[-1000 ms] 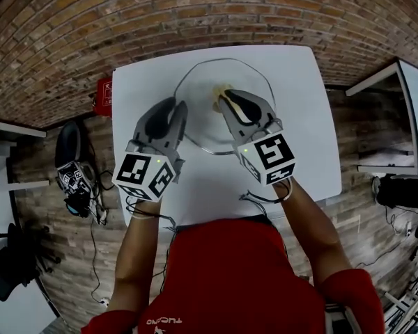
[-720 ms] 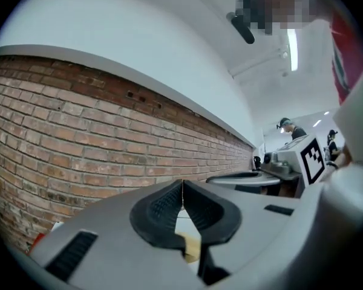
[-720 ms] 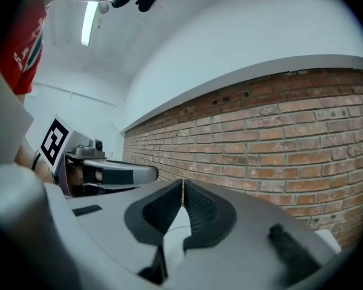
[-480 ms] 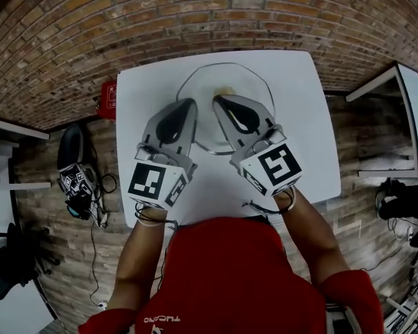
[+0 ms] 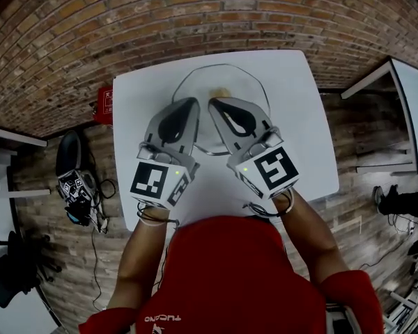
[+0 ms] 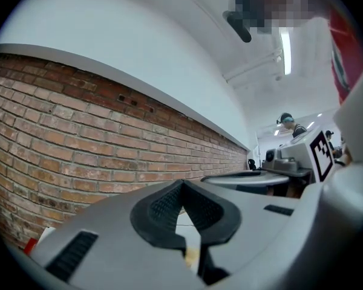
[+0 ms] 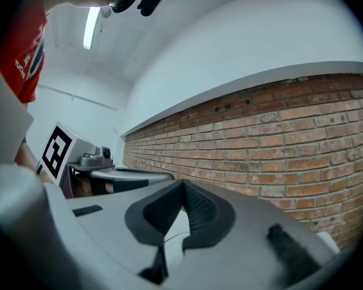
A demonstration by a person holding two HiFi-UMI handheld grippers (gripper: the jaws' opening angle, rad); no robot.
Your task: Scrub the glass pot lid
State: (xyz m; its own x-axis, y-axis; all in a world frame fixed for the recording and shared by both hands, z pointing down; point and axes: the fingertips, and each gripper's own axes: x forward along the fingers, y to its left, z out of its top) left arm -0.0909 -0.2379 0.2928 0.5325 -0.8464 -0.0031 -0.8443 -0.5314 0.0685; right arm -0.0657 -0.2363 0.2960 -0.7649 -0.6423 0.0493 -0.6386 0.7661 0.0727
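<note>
Resting on smooth white table (image 5: 143, 96), round clear glass pot lid (image 5: 238, 82); left gripper (image 5: 191, 104) and right gripper (image 5: 214, 104) closed, empty, over its lower half.

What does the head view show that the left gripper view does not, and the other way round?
Only the head view shows most of the round glass lid lying on the white table. Only the left gripper view shows a ceiling light and a distant person. Both show the left gripper, shut and empty, the right gripper beside it, and the brick wall.
</note>
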